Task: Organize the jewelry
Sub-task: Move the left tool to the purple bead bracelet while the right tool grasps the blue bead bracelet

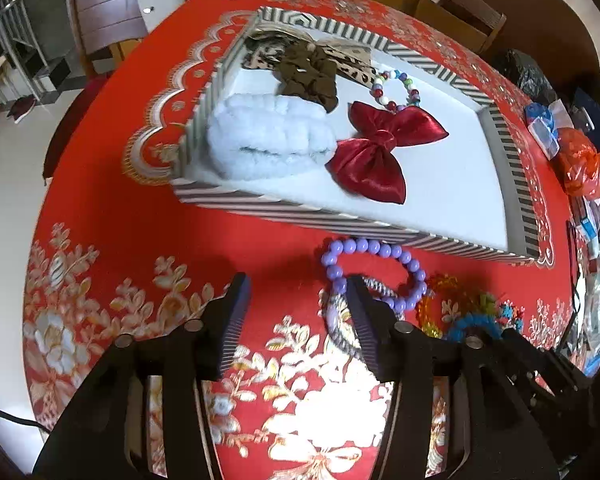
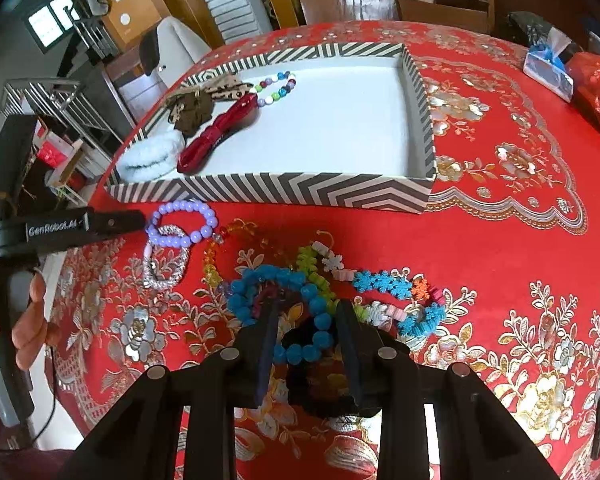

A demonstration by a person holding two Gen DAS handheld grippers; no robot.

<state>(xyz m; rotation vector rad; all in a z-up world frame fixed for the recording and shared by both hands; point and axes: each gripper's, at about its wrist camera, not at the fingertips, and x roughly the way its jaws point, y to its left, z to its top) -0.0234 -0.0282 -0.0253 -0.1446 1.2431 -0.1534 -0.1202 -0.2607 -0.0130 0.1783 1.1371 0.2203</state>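
1. the left gripper (image 1: pixel 296 292) stands wide with nothing between its jaws, tilted down over the red table (image 1: pixel 140 248); its right finger sits at the purple bead bracelet (image 1: pixel 374 270), which lies against the front wall of the striped box (image 1: pixel 308 220). a silver braided band (image 2: pixel 166 258) overlaps that bracelet, so closing here could catch both, or push the beads under the box wall instead of lifting them.

2. the right gripper (image 2: pixel 306 312) is at a narrow-to-middle opening, its jaws straddling the blue bead bracelet (image 2: pixel 284 304); whether the pads already press on the beads cannot be told. a dark scrunchie (image 2: pixel 320 364) lies under the same spot, and a dark red band threads the blue ring, so a lift may drag up extra pieces.

3. round beads are likely to roll out of flat pads if pinched off centre; the bracelet could drop back into the pile.

4. the loose pile is tangled: amber beads (image 2: pixel 228 236), a green piece (image 2: pixel 308 258) and the snowflake string (image 2: pixel 384 282) touch one another, so pulling one may trail others across the table.

5. inside the box, the red bow (image 1: pixel 374 152), fluffy white band (image 1: pixel 268 140), brown scrunchie (image 1: pixel 308 76) and multicolour bracelet (image 1: pixel 396 90) crowd the left end; dropping more there would heap them, while the right half is bare.

6. both grippers work near each other, so they may collide.
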